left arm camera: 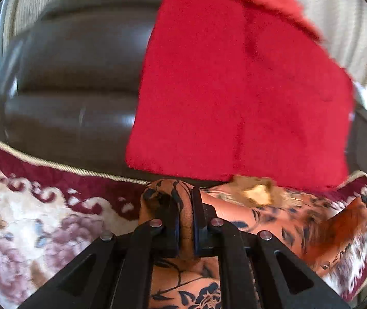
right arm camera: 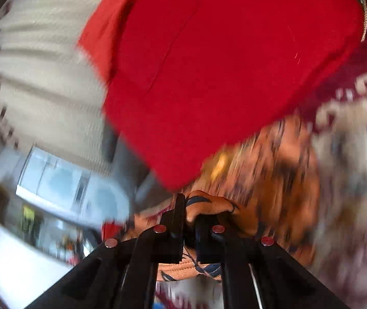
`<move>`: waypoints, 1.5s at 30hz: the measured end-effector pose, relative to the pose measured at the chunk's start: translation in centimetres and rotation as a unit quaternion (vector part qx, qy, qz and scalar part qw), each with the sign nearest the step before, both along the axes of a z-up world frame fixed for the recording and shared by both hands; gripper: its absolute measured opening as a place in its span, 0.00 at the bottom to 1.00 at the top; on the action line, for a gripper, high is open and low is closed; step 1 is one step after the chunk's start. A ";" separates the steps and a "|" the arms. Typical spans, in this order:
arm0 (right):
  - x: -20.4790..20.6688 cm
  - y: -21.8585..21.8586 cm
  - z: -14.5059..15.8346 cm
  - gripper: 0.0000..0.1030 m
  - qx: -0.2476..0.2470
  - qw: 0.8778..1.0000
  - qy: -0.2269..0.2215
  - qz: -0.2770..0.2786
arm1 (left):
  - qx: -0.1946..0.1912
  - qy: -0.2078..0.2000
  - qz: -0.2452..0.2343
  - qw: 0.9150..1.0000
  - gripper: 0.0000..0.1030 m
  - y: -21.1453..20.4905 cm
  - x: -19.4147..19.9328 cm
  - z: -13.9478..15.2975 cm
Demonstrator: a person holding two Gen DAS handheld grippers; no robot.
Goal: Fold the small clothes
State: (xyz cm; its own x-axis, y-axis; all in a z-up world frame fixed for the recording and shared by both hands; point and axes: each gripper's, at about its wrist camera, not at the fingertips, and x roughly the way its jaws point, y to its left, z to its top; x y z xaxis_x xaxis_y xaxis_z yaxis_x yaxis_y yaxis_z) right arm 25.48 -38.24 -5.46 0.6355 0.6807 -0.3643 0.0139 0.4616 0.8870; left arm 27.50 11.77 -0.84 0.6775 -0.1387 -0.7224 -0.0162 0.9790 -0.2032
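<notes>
The left hand-held gripper (left arm camera: pixel 186 221) is pinching a rolled edge of the orange floral garment (left arm camera: pixel 268 221), its two fingers pressed onto the bunched hem with only the cloth between them. The right hand-held gripper (right arm camera: pixel 190 221) is likewise clamped on a fold of the same orange floral garment (right arm camera: pixel 268 170); a stitched hem shows below its fingers. The rest of the orange cloth stretches off to the right of the left hand-held gripper, over a floral rug (left arm camera: pixel 41 206) of cream and maroon with a corded border.

Beyond the orange piece lies a red cloth (left arm camera: pixel 240 97), already doubled with a crease down its middle. In the left wrist view its near edge touches or just overlaps the orange garment, and its far part lies over a dark brown leather cushion (left arm camera: pixel 75 72). In the right wrist view the red cloth (right arm camera: pixel 222 64) fills the upper frame and a pale ribbed fabric (right arm camera: pixel 44 77) lies to the left of it. That view is heavily blurred, so finer detail is lost.

The step in hand looks like the start of a fold on the orange garment, with both edges gripped and lifted off the rug. The next move calls for carrying the two held points together at an even height, keeping the cloth taut between them, and laying the edge down squarely without dragging the red cloth out of shape.
</notes>
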 end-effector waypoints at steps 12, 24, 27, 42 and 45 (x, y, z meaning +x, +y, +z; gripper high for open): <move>-1.9 0.4 -2.9 0.69 -0.140 0.987 0.029 -0.074 | -0.003 -0.011 0.055 0.998 0.48 4.3 -6.7 -0.5; -10.7 3.3 11.3 0.77 -0.270 0.959 -0.069 -0.060 | -0.005 -0.072 0.045 0.996 0.76 2.7 -15.2 5.1; -11.4 3.8 5.7 0.78 -0.235 0.972 -0.016 -0.021 | -0.015 -0.024 0.039 0.999 0.76 2.0 -15.5 0.9; -7.3 4.4 -12.7 0.79 -0.025 0.989 0.105 -0.100 | -0.128 0.045 0.155 0.979 0.76 2.9 -8.3 -10.1; -5.5 4.6 -13.4 0.79 -0.025 0.986 0.118 -0.118 | -0.116 0.048 0.168 0.978 0.63 3.1 -7.6 -10.7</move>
